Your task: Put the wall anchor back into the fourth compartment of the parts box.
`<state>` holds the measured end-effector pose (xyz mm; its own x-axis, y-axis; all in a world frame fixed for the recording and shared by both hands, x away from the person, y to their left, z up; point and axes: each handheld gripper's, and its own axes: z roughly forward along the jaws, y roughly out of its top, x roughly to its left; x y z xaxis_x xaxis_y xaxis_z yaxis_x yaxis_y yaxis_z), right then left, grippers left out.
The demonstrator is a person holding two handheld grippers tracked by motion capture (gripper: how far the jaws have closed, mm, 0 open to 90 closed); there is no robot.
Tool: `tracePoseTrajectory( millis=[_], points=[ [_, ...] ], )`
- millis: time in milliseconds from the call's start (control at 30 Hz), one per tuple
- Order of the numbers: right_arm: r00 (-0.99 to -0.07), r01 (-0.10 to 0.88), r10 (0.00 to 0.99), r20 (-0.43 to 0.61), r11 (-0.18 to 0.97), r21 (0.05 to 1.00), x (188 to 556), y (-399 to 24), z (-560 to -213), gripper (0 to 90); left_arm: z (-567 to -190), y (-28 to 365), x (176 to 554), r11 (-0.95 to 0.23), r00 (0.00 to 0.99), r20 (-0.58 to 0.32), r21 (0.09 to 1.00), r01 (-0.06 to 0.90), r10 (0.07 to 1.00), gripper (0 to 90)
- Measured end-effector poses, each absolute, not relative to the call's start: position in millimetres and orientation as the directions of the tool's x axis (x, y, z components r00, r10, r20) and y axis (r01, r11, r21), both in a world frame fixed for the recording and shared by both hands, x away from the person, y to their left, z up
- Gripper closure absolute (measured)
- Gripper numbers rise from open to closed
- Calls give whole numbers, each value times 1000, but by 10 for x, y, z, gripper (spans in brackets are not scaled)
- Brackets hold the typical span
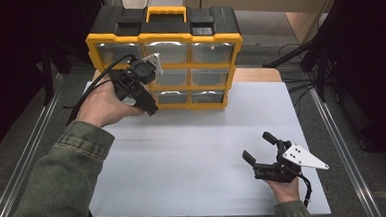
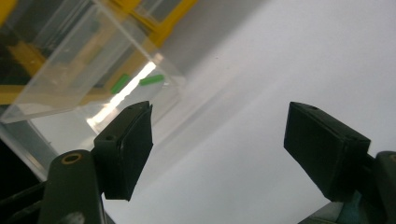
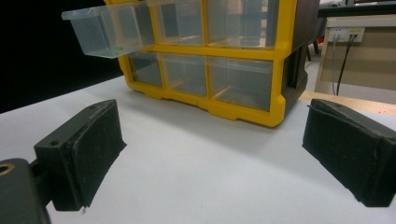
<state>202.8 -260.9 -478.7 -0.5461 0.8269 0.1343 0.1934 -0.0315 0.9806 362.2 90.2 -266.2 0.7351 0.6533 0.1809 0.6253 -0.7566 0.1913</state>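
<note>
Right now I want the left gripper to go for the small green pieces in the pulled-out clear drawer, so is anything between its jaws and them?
Yes. The clear plastic drawer's own front wall stands between the open left gripper and the two small green pieces inside it. The jaws hold nothing.

Drawer cabinet point(image 1: 164, 55) at table's point(image 1: 198, 153) far edge, one drawer point(image 3: 105, 30) pulled out.

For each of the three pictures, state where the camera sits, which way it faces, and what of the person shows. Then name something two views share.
High view: above the table, looking forward and down; forearms, left gripper, right gripper.
Left gripper view: on the left gripper, facing the pulled-out drawer; open jaws.
Right gripper view: low, facing the yellow organiser; open jaws.
Shared: both gripper views show that drawer.
</note>
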Motion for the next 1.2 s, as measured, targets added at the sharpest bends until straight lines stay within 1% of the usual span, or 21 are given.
tracePoseTrajectory(
  millis=[233, 533, 833, 933, 1200],
  points=[
    [-547, 198, 826, 136, -31, 980, 2029, -2598, -4790, 55, -2883, 799, 3508, -779, 763, 163, 185, 599, 626, 235],
    [-546, 196, 827, 134, -30, 980, 2028, -2603, -4789, 55, -3325, 752, 3479, -798, 786, 143, 134, 587, 602, 235],
    [-550, 200, 825, 132, -24, 980, 2034, -2593, -4796, 56, -3675, 778, 3491, -798, 791, 111, 107, 593, 602, 235],
    [-550, 199, 825, 131, -23, 980, 2034, -2592, -4795, 55, -3771, 778, 3491, -800, 793, 109, 106, 590, 599, 235],
    [-552, 201, 824, 128, -17, 980, 2038, -2589, -4800, 55, -4125, 786, 3490, -800, 793, 110, 68, 596, 600, 235]
  ],
)
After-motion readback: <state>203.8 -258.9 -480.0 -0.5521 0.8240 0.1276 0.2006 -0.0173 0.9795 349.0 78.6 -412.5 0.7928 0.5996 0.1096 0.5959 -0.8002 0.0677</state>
